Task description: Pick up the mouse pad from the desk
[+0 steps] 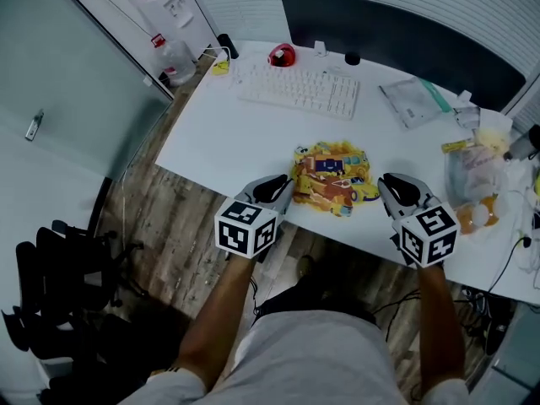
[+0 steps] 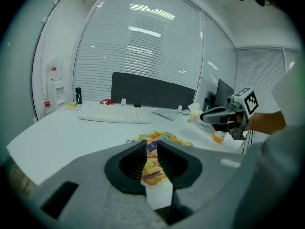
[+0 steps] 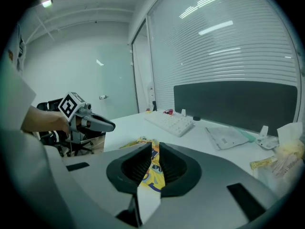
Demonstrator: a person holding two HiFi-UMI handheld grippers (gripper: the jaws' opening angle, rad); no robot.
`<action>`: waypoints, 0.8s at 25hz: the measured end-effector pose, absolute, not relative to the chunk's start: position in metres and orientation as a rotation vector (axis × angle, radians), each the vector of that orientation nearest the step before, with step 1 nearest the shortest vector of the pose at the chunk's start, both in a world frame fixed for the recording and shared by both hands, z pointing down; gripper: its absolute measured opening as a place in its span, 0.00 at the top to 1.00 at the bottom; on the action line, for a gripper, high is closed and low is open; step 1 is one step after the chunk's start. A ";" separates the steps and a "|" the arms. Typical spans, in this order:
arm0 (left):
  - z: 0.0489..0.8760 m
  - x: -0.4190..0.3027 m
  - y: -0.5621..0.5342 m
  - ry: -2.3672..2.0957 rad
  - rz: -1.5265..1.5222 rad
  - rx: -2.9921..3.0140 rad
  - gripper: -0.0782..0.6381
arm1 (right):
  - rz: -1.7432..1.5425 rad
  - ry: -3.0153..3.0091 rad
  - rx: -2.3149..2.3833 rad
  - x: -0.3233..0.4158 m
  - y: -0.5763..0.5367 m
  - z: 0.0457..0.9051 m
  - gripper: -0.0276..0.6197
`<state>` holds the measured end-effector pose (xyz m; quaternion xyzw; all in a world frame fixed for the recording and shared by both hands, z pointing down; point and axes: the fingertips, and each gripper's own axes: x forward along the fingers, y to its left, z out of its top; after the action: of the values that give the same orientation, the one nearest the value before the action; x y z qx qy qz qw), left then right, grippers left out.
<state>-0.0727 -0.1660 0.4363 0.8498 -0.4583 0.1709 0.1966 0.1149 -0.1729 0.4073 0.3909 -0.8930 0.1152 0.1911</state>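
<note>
The mouse pad (image 1: 333,177) is a crumpled yellow sheet with a colourful print, lying near the front edge of the white desk (image 1: 219,142). My left gripper (image 1: 287,184) hovers just left of it, its jaws a narrow slit apart with nothing between them. My right gripper (image 1: 384,180) hovers just right of it, jaws shut and empty. Both point toward the pad from the desk's front edge. In the left gripper view the pad (image 2: 167,139) lies just past the left gripper (image 2: 151,144). In the right gripper view the pad (image 3: 137,141) shows beyond the right gripper (image 3: 155,147).
A white keyboard (image 1: 299,89) and a red object (image 1: 282,55) lie at the back of the desk, in front of a dark partition (image 1: 396,32). A clear sleeve (image 1: 411,101) and plastic bags (image 1: 472,175) crowd the right side. A black chair (image 1: 51,310) stands on the floor, left.
</note>
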 end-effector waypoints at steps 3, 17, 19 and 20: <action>0.444 -0.076 -0.179 -1.241 0.501 2.364 0.73 | 0.362 -2.469 1.095 0.111 -0.184 0.419 0.94; 0.484 -0.082 -0.204 -1.037 0.572 2.232 0.57 | 0.594 -2.306 1.032 0.097 -0.220 0.466 0.73; 0.489 -0.079 -0.205 -1.011 0.586 2.217 0.55 | 0.654 -2.271 0.997 0.096 -0.222 0.476 0.68; 0.491 -0.078 -0.205 -0.999 0.596 2.211 0.54 | 0.683 -2.252 0.979 0.096 -0.224 0.481 0.66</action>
<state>-0.0784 -0.2047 0.4905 0.8395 -0.3795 0.2263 0.3163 0.0964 -0.2239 0.4812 0.3674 -0.8450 0.2562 0.2922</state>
